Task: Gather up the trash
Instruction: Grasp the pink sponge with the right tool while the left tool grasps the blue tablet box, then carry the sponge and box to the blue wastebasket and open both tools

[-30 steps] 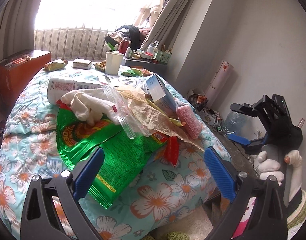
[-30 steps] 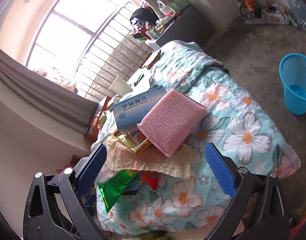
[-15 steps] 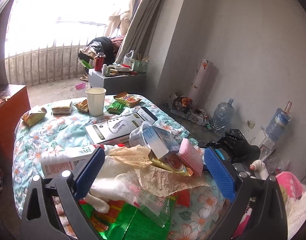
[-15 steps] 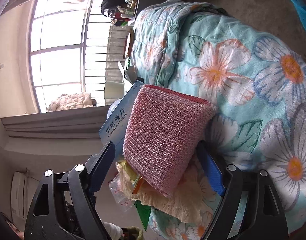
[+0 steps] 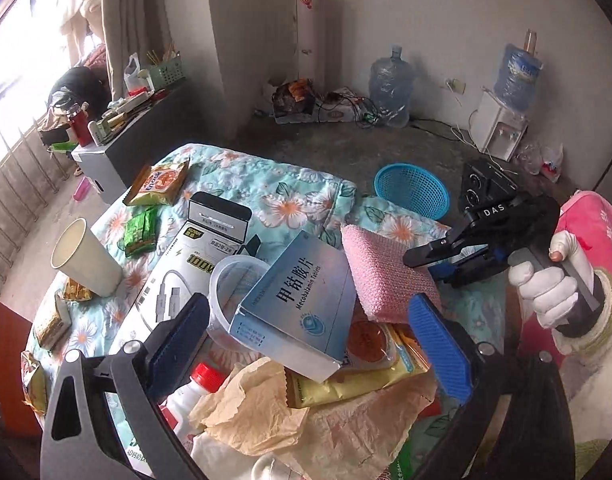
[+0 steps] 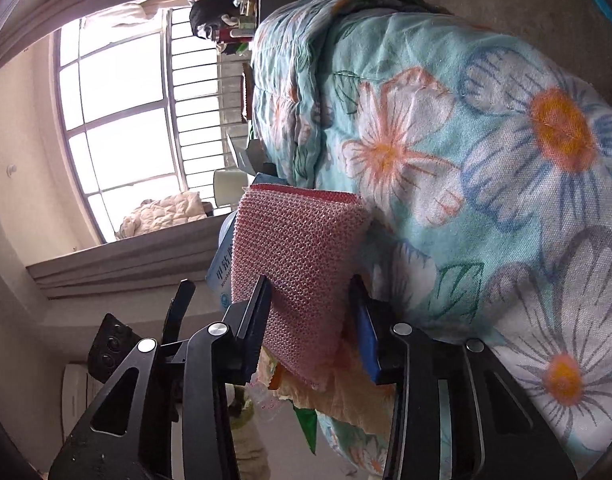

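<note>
The right gripper (image 6: 310,320) closes its fingers narrowly around the pink knitted scouring pad (image 6: 298,264) topping the trash pile, presumably bound for the blue plastic basket (image 5: 412,190), while the left gripper (image 5: 310,344) hovers wide, empty.

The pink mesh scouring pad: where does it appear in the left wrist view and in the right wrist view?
Left wrist view: the pink mesh scouring pad is right of centre, leaning on the blue tablet box; the right tool reaches it from the right.
Right wrist view: centre, between the tool's two fingers.
Shared landmark: the blue tablet box, showing behind the pad's left edge in the right wrist view.
</note>
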### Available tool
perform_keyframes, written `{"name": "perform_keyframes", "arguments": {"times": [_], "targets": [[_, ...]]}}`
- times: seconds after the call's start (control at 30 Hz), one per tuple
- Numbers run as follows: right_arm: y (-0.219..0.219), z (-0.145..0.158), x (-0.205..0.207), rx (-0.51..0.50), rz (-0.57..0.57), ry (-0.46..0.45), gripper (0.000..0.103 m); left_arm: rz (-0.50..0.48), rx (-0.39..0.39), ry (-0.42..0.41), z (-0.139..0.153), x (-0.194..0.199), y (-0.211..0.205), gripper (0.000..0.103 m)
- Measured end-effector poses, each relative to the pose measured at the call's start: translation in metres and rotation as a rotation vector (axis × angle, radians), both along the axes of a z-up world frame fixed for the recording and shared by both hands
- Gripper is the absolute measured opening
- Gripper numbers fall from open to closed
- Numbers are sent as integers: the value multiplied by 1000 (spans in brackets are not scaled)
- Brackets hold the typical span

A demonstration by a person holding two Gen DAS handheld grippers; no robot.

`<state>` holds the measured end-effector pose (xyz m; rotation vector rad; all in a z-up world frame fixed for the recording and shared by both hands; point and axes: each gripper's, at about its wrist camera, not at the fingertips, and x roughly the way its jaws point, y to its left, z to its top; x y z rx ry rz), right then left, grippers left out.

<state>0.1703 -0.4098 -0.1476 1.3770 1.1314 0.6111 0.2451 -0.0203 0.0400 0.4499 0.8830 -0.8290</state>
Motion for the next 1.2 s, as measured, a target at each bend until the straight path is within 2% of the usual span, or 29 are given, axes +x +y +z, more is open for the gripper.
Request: {"name": "perform_keyframes", "arguments": {"times": [0.17, 0.33, 0.5, 0.57, 0.63, 0.67, 0.87, 1.1, 1.2], "targets": [[-13, -1, -8, 24, -7, -29, 33, -74, 87, 40, -10, 18, -19, 98], [-17, -4, -5, 42, -4, -44, 33, -163, 207, 55, -27, 21, -36, 98], [-24, -7, -10, 62, -4, -51, 33, -165, 307, 66, -48, 22, -43, 98], [-24, -8, -10, 69, -4, -55, 33, -159, 307, 64, -50, 21, -42, 96], [-22, -8, -6, 77, -5, -59, 32, -152, 302, 63, -50, 21, -42, 77], [-25, -9, -8, 82, -5, -62, 32, -148, 297, 71, -50, 21, -42, 73], [-34, -3, -15, 106, -12, -80, 31, -129, 286, 50, -41, 16, -39, 73], [-54, 16, -30, 139, -39, -142, 31, -65, 223, 13, 0, 5, -29, 72], [-59, 20, -38, 188, -46, -162, 30, -23, 194, 4, 16, -1, -26, 72]]}}
